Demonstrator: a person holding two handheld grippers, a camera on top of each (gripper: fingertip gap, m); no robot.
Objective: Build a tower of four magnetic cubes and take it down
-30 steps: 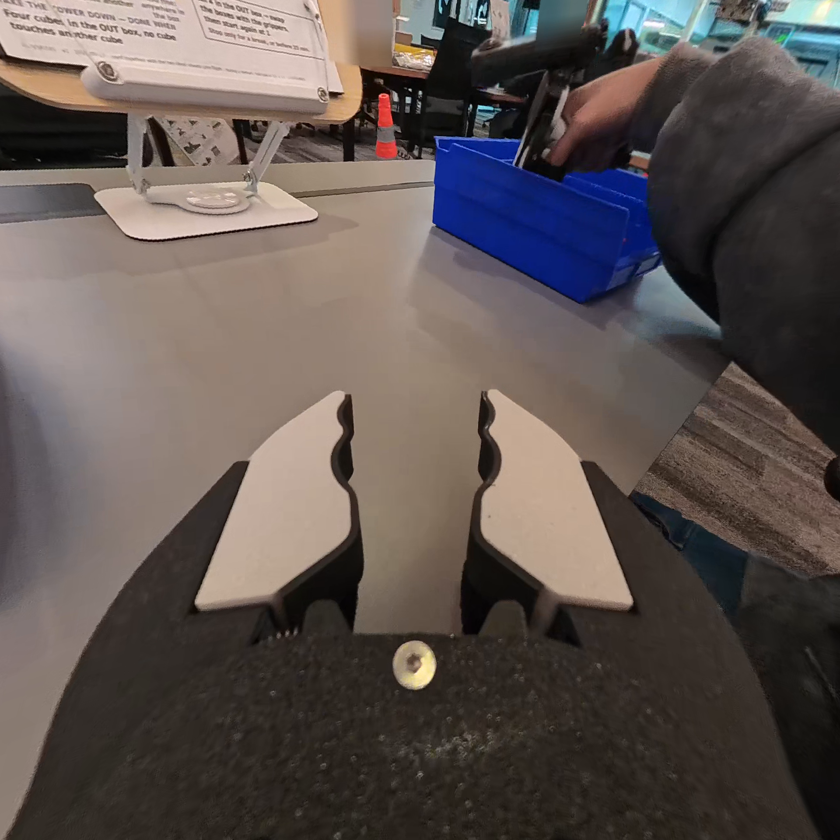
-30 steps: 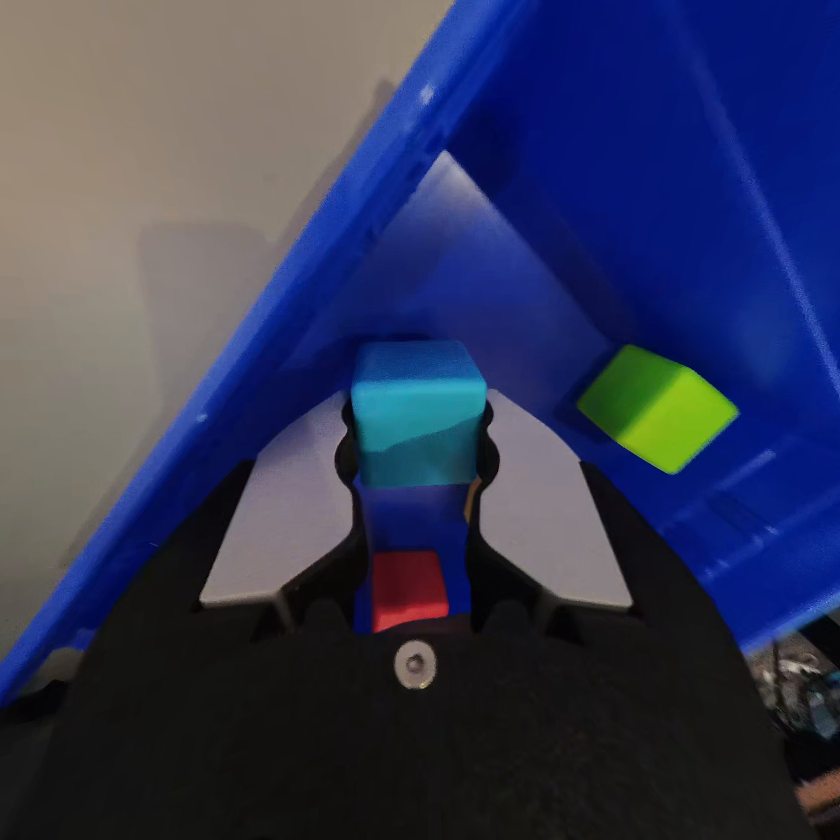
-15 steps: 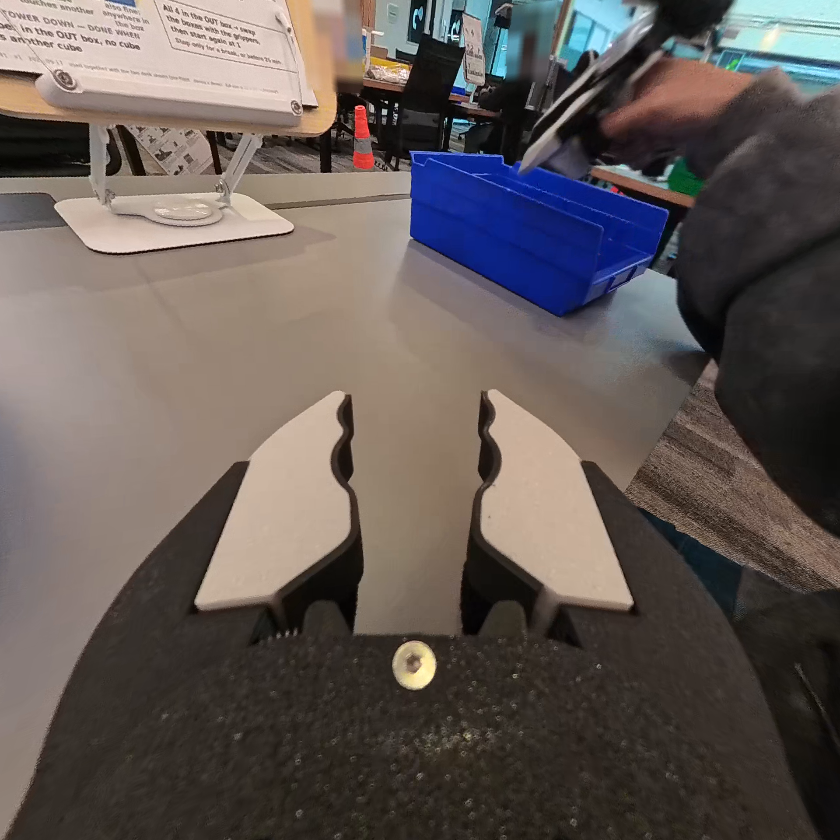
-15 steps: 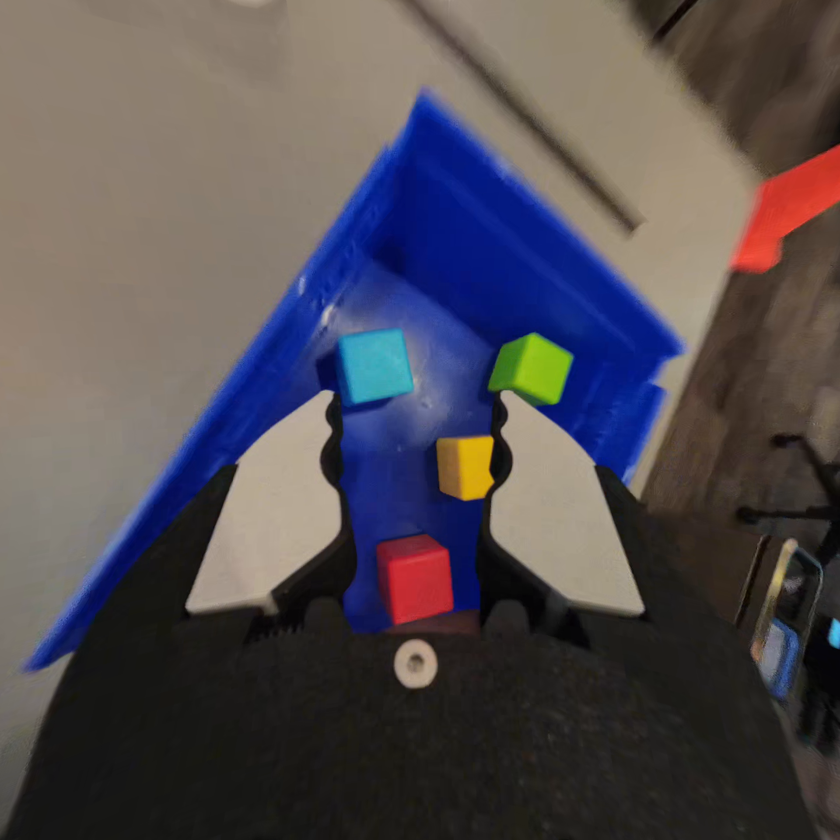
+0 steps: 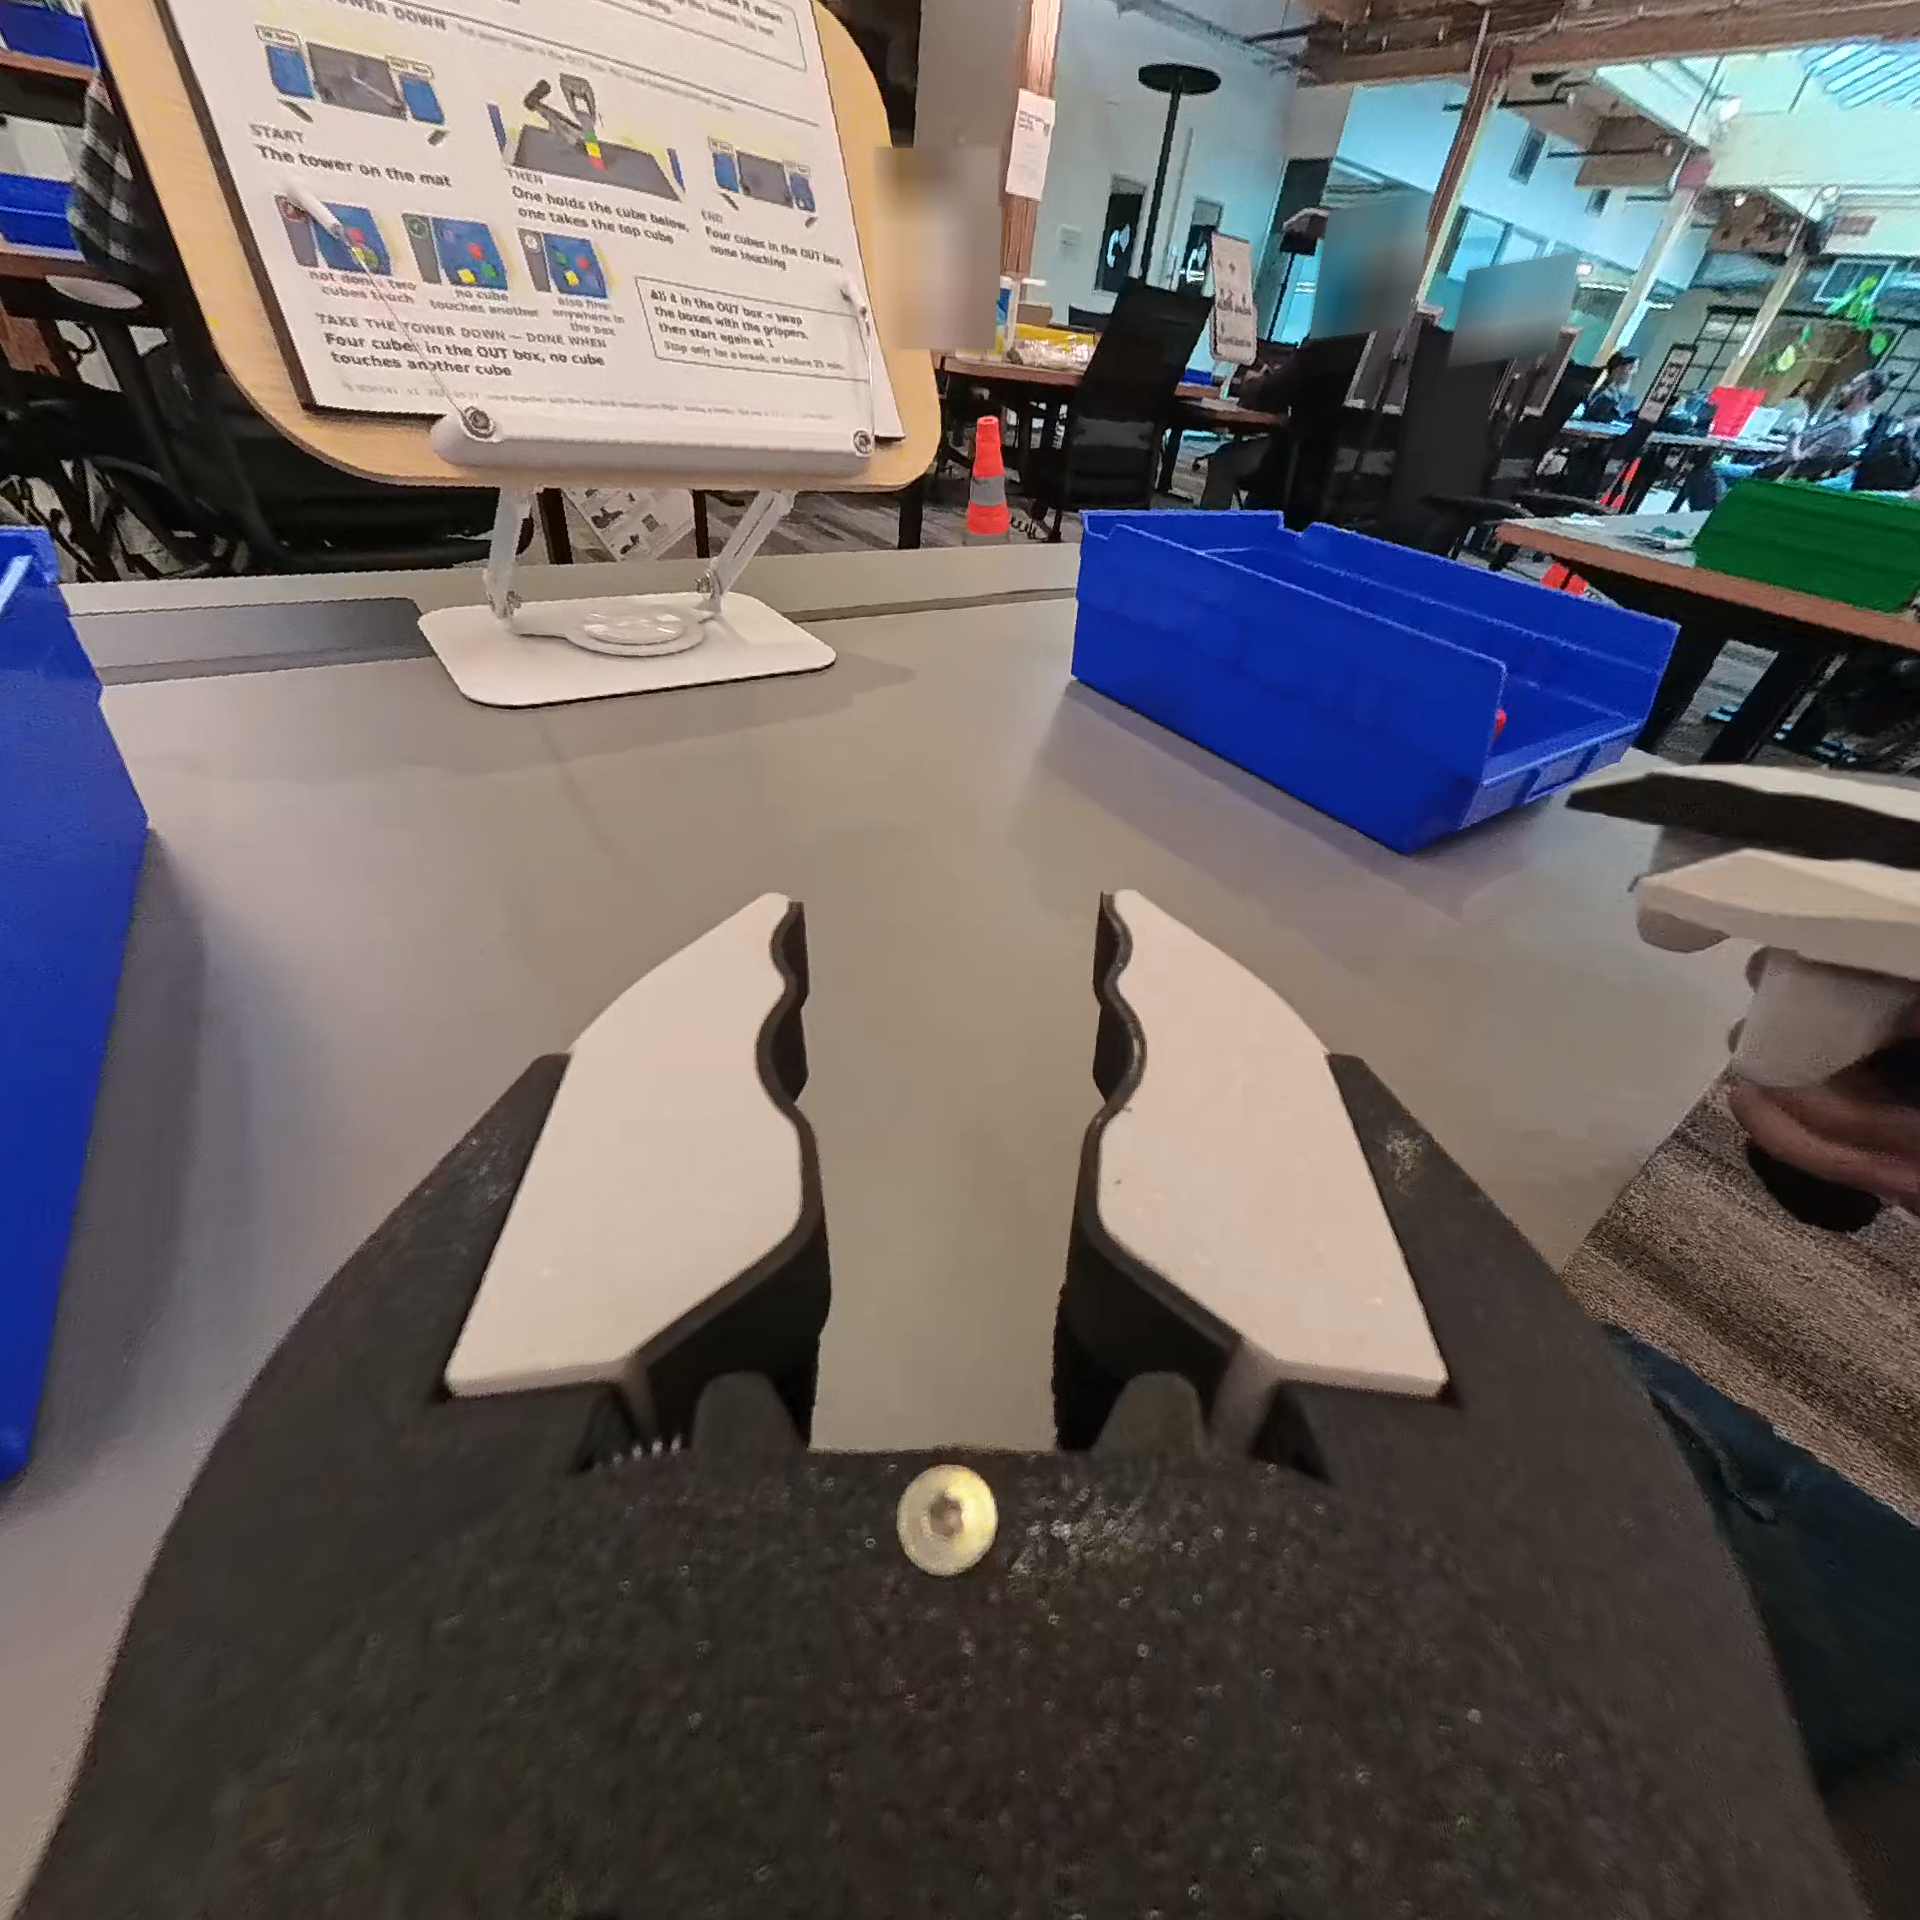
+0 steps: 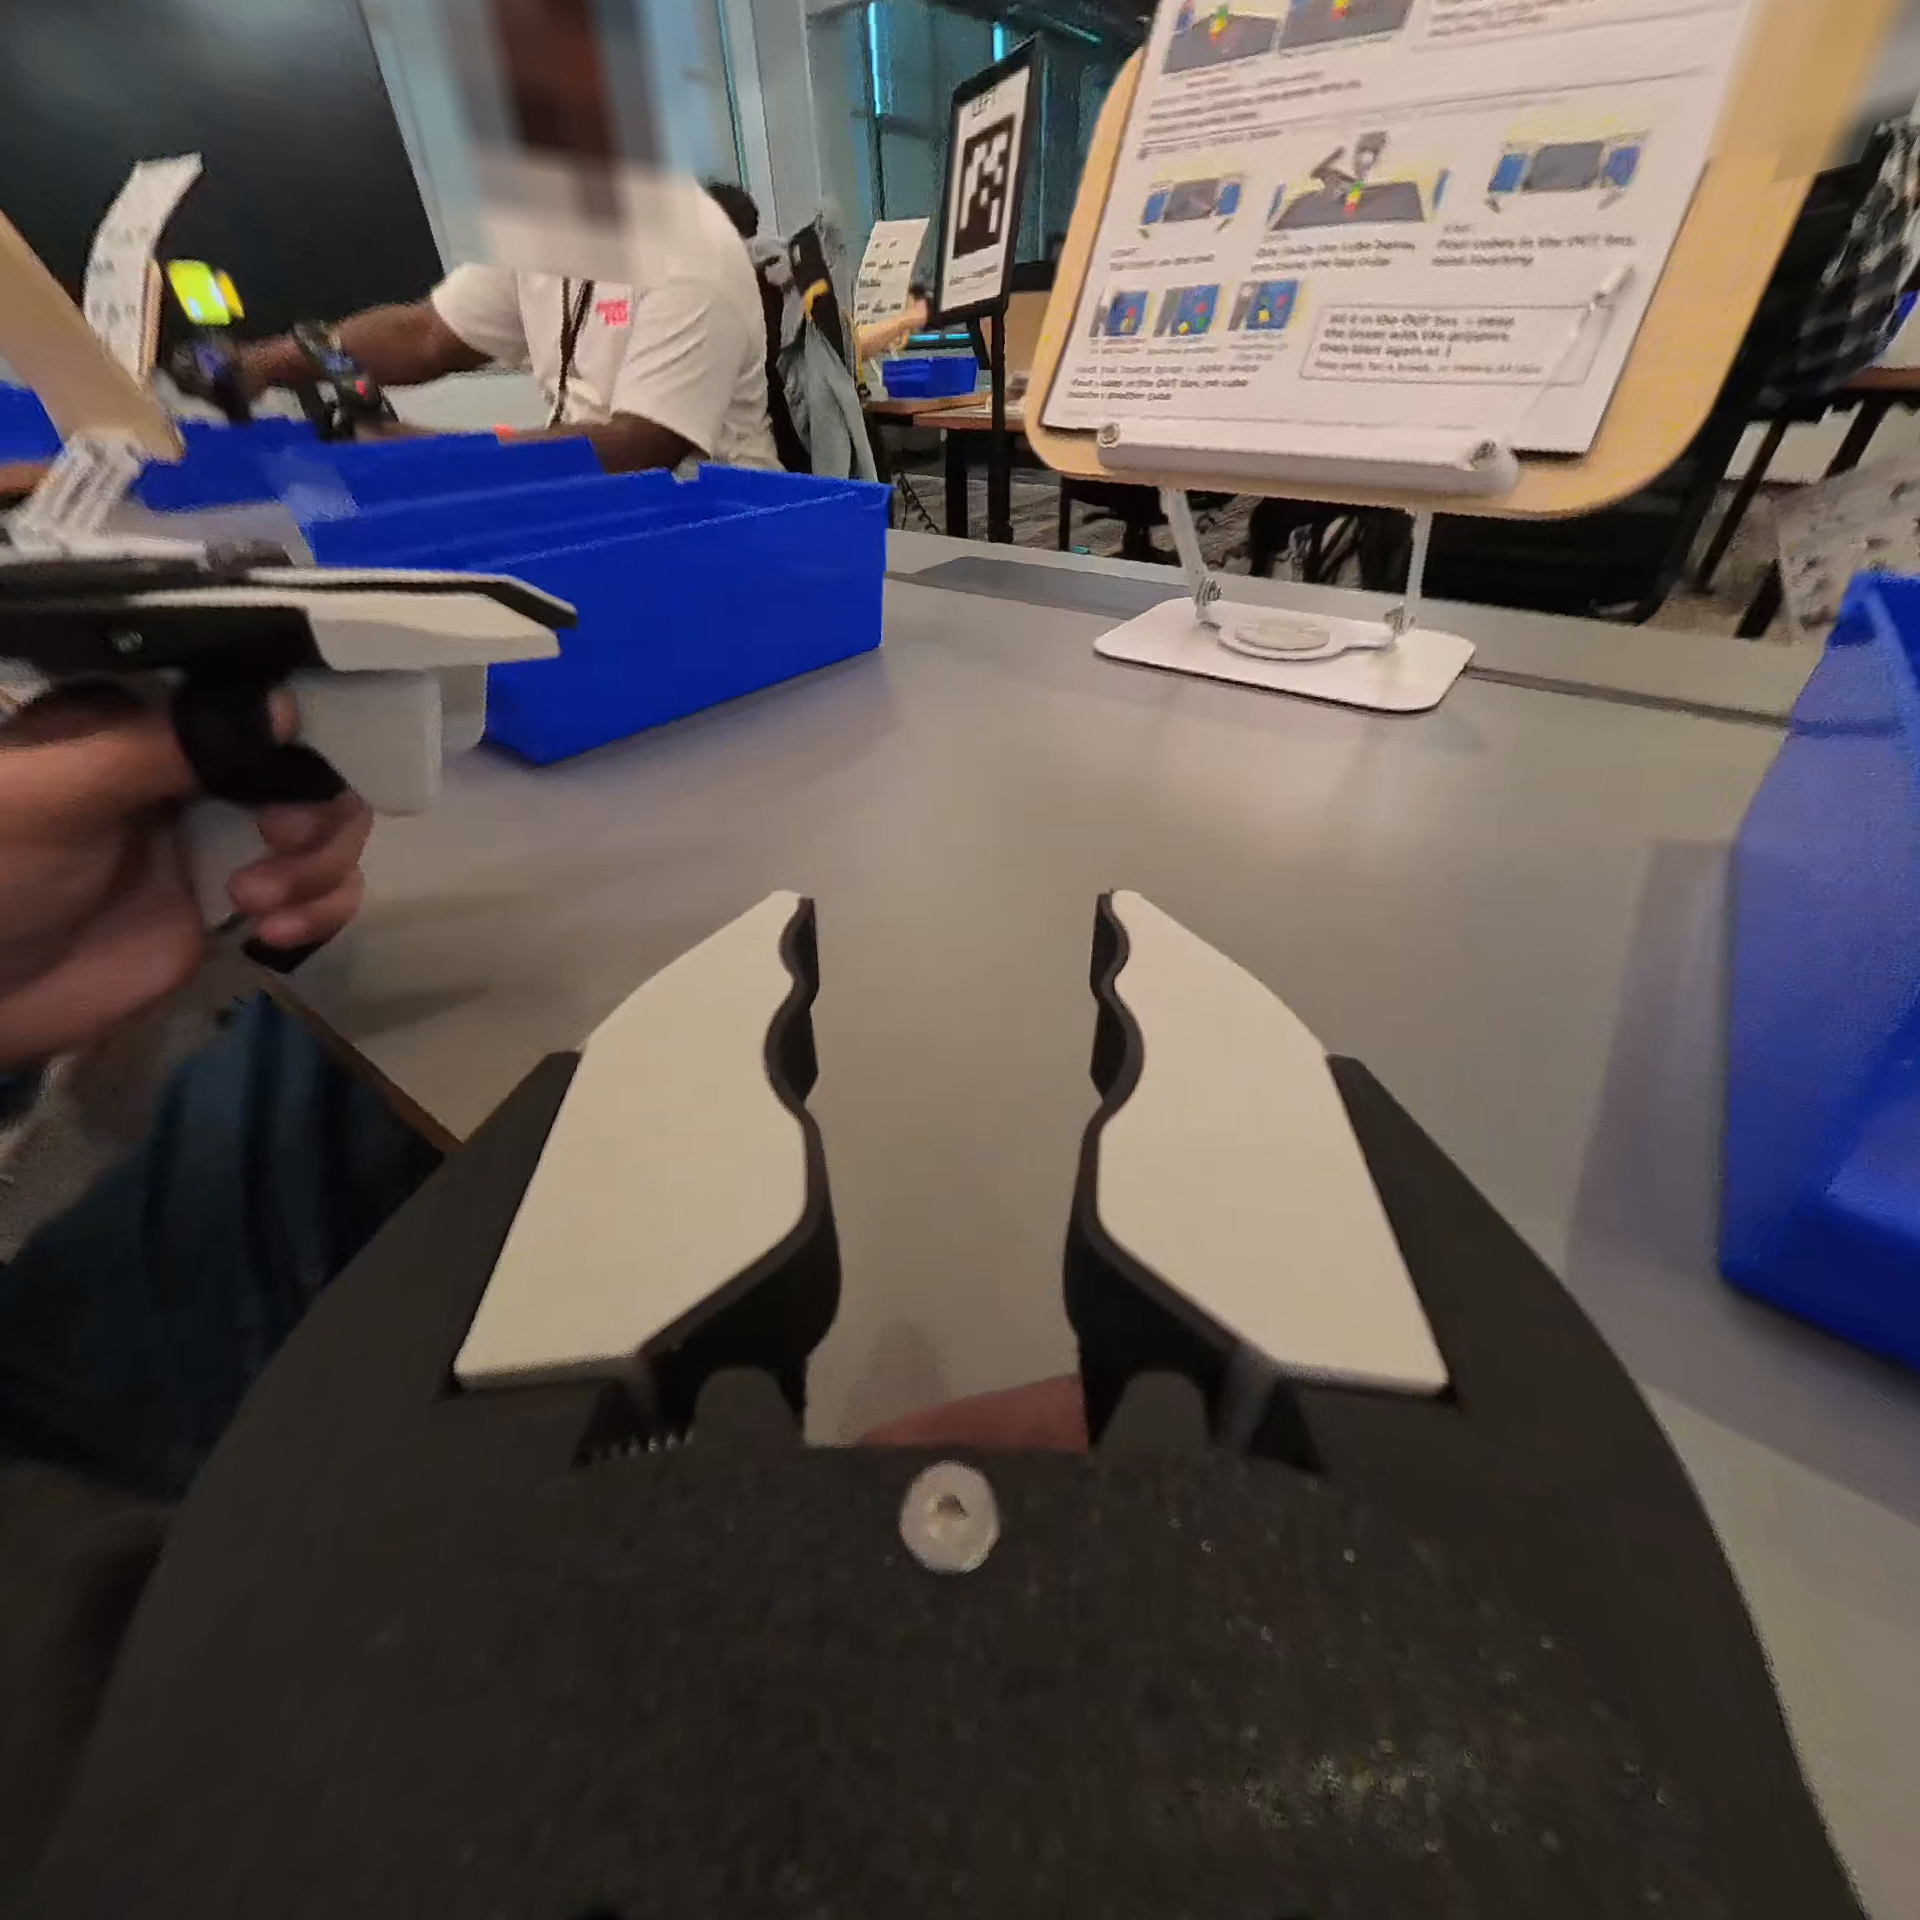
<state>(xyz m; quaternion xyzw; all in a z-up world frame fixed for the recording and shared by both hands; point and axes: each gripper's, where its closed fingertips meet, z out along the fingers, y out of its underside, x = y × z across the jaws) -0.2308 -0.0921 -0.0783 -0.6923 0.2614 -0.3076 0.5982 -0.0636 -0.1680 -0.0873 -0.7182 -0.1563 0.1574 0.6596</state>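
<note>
Both my left hand-held gripper [image 5: 951,997] and right hand-held gripper [image 6: 951,992] gape, empty, over bare bench [image 5: 727,831]. Risk: cubes in the right blue bin [image 5: 1351,665] snapping together magnetically.

Right gripper [image 6: 951,935] left the blue bin [image 5: 1351,665], empty

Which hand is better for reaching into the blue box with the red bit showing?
Probably right: the right tool, open and empty, has that blue box beside it; the left tool sits farther away.

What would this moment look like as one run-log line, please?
left gripper: open, empty | right gripper: open, empty | both over grey table | blue bin: untouched
</note>
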